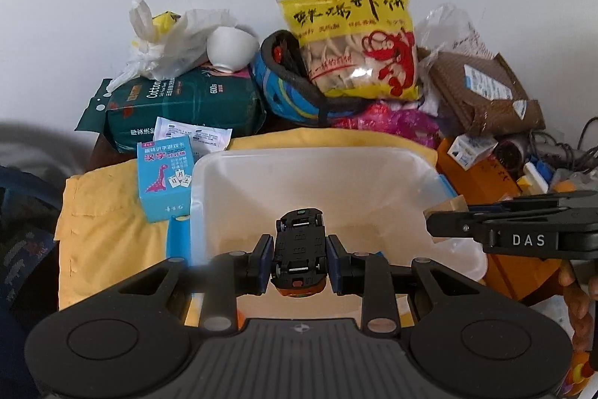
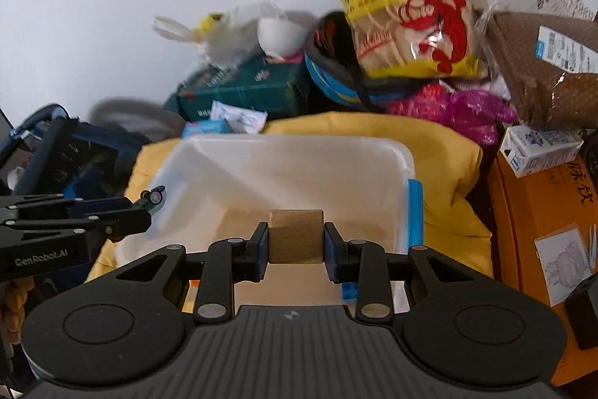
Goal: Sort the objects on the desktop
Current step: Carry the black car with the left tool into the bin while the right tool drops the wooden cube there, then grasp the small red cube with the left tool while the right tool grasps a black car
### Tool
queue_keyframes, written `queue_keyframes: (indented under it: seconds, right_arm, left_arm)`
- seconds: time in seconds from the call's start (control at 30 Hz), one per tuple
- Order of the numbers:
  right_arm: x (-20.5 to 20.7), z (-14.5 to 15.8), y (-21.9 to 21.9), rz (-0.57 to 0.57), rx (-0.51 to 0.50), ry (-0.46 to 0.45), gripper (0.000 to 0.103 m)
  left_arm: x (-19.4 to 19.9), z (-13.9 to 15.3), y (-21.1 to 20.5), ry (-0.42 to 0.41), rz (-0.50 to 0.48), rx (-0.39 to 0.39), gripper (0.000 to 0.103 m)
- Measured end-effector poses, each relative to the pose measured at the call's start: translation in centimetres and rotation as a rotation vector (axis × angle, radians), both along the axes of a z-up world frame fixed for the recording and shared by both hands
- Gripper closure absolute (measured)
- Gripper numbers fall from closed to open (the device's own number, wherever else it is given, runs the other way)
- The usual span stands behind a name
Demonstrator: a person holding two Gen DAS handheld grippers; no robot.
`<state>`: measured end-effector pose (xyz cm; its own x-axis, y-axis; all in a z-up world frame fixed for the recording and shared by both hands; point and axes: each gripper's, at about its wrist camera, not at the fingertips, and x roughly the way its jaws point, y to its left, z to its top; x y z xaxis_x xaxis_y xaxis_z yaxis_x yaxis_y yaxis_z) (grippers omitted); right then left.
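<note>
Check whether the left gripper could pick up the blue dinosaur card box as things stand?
Probably not yet. The left gripper is already shut on the toy car, so its jaws are occupied. The card box itself lies uncovered on the yellow cloth, beside the white bin.

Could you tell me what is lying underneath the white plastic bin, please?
The white plastic bin sits on a yellow cloth, which spreads out around it on the left and behind. Whatever lies beneath the cloth is covered, apart from an orange box beside it.
</note>
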<state>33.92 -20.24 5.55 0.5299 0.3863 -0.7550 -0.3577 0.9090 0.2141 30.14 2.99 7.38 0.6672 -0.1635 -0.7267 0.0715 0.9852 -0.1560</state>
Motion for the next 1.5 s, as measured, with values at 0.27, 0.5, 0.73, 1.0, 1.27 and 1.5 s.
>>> queue_keyframes:
  seconds: [0.27, 0.5, 0.73, 1.0, 1.27, 1.5]
  right_arm:
    - [0.2, -0.1, 0.3, -0.001, -0.021, -0.049, 0.034]
    - [-9.5, 1.1, -2.8, 0.047, 0.049, -0.288, 0.032]
    - [-19.0, -8.5, -5.1, 0.116, -0.165, -0.244, 0.021]
    - [-21.1, -13.0, -4.0, 0.238, -0.274, -0.218, 0.021]
    - [-20.1, -14.6, -3.2, 0.270, -0.298, -0.207, 0.023]
    - [-19.2, -15.4, -3.4, 0.252, -0.288, -0.137, 0.035]
  left_arm:
    - [-0.9, -0.9, 0.1, -0.015, 0.004, 0.039, 0.051]
    - [-10.9, -2.8, 1.7, -0.208, -0.035, 0.102, 0.042]
    - [-18.0, -11.1, 1.8, -0.063, -0.015, 0.140, 0.040]
    - [-17.7, -14.4, 1.4, -0.012, -0.025, 0.165, 0.050]
    - [-17.7, -16.1, 1.1, 0.018, -0.041, 0.154, 0.058]
    - [-17.4, -16.6, 0.9, 0.023, -0.051, 0.156, 0.064]
